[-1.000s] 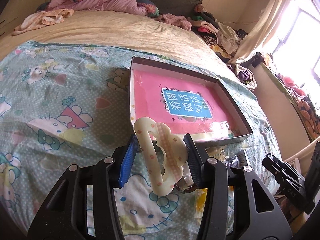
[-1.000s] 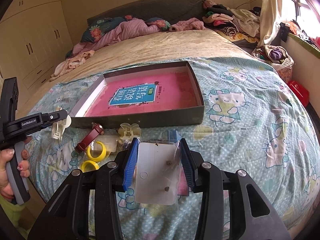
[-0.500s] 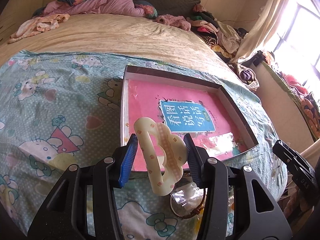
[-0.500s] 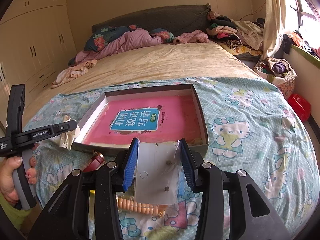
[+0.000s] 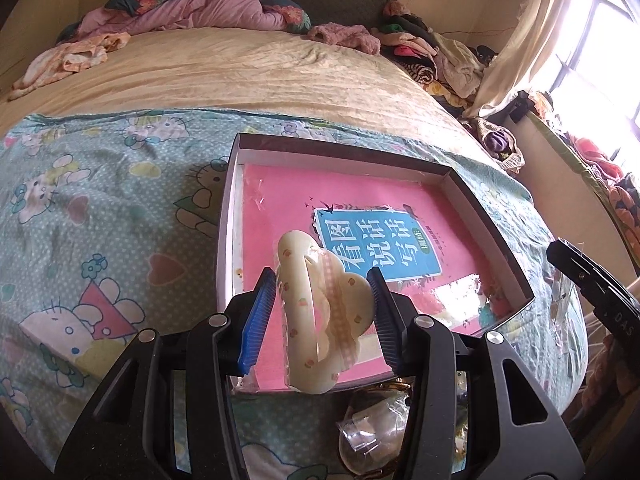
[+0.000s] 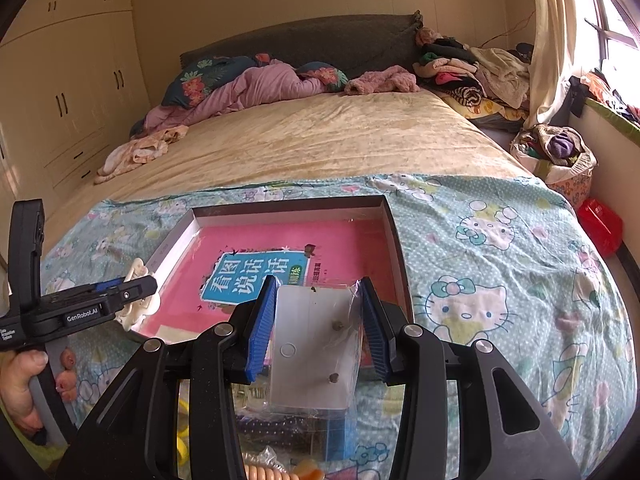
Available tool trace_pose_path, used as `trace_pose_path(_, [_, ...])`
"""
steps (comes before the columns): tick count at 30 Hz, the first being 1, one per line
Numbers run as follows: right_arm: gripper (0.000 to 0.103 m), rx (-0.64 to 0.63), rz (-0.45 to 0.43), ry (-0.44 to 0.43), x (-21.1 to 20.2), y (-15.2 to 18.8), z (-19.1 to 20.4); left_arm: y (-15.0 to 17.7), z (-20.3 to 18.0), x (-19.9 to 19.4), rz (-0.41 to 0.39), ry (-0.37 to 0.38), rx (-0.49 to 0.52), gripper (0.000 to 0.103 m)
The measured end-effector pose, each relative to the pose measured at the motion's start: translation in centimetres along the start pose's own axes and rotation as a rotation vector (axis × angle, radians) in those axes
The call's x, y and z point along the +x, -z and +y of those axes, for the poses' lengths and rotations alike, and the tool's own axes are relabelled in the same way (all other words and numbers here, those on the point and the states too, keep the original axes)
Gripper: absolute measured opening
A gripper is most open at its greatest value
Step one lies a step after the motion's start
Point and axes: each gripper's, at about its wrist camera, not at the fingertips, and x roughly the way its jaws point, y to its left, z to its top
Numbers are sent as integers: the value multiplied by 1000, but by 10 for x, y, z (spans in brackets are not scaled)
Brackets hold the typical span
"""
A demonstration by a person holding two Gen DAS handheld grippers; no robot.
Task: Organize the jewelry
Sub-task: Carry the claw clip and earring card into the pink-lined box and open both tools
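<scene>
- left gripper clamped on a cream cloud-shaped hair claw clip, over the shallow dark cardboard box
- right gripper squeezing a clear plastic earring packet above that box's near edge

A home bedroom; a wide bed with rumpled bedding, built-in wardrobes, a curtained window.
</scene>
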Motion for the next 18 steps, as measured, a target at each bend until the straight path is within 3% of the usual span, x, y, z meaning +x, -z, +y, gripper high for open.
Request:
trace_pose_path(4, [40,-2,1,2,11,-5,-1,1,-1,7,12,-5,9,37])
trace_pose_path(5, [40,-2,4,2,14,-5,-2,1,-1,8,14,-6,11,32])
trace_pose_path(18, [40,-1,63,14,53,-2,-10,3,-3,24,42,-19,22,31])
